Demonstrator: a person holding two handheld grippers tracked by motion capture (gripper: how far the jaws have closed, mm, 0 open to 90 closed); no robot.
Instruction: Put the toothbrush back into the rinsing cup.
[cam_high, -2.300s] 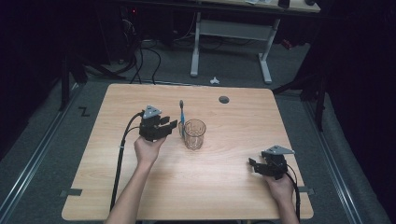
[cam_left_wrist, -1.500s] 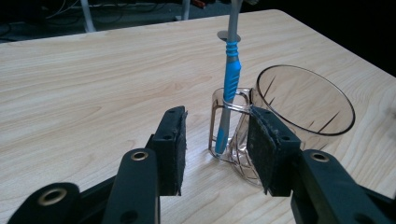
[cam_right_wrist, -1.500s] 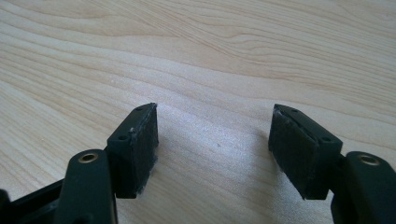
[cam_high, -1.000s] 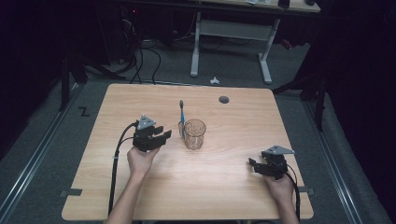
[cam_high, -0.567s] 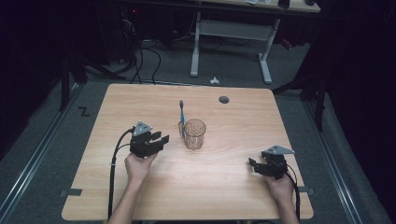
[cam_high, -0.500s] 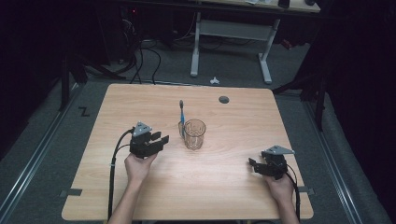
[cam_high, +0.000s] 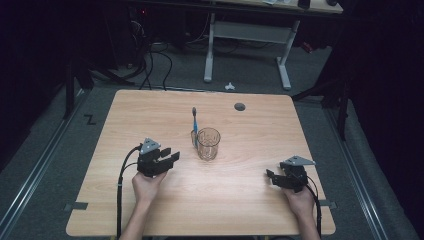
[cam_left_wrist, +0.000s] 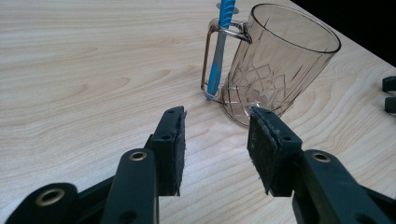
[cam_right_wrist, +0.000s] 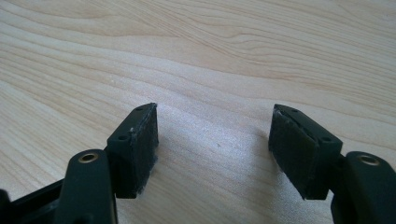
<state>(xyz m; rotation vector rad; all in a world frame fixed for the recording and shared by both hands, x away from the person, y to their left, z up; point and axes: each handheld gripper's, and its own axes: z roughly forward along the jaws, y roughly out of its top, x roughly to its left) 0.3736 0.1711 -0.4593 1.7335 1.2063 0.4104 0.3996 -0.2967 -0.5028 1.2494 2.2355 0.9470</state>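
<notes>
A clear glass mug (cam_high: 208, 144) stands upright near the middle of the wooden table (cam_high: 250, 210). A blue toothbrush (cam_high: 194, 128) leans upright through the mug's handle on its left side. In the left gripper view the mug (cam_left_wrist: 280, 60) and toothbrush (cam_left_wrist: 218, 51) are just beyond my jaws. My left gripper (cam_high: 172, 155) is open and holds nothing, a short way left of the mug and nearer the person; its own view shows it (cam_left_wrist: 215, 144) low over the wood. My right gripper (cam_high: 270, 178) rests open near the front right, over bare wood (cam_right_wrist: 212, 140).
A dark round cap (cam_high: 240, 106) sits in the tabletop at the back. The right gripper's jaw tips (cam_left_wrist: 390, 93) show at the far right of the left gripper view. A white desk frame (cam_high: 247, 35) and cables (cam_high: 150, 55) stand on the floor behind the table.
My left gripper has drawn back from beside the mug toward the front left, empty. The mug, toothbrush and right gripper have stayed put.
</notes>
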